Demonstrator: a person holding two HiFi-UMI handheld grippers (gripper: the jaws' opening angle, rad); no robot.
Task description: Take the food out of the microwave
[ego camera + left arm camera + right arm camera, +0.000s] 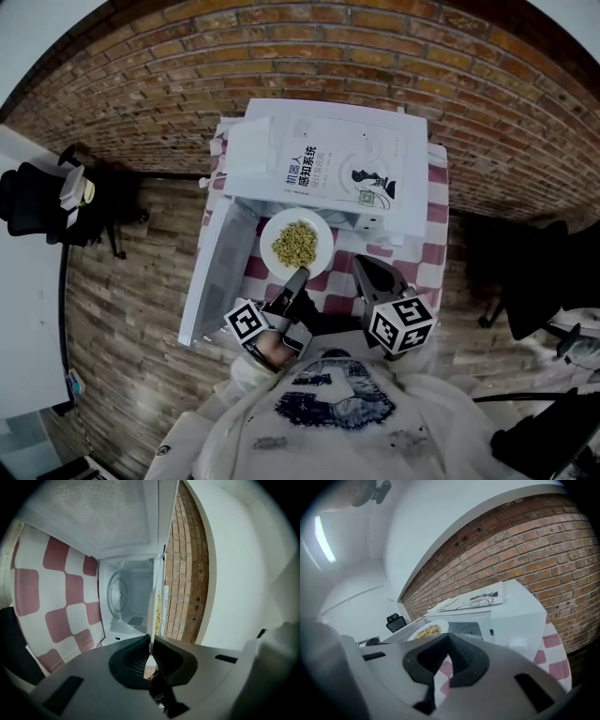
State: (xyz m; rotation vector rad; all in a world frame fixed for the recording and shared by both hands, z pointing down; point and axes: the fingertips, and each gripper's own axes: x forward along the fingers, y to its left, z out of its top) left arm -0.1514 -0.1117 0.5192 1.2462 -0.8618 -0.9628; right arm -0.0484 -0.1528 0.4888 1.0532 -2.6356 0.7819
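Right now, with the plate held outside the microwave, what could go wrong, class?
The left gripper pinches the plate by its near rim alone, so it may tip and spill the food. The open microwave door stands close beside the plate and could get bumped.

In the head view the microwave cavity is hidden beneath its own top and the book, whose print is too small to read. The near rim of the plate is covered by the left gripper. In the left gripper view the plate shows edge-on only, and the yellowish sliver beside it is perhaps the food
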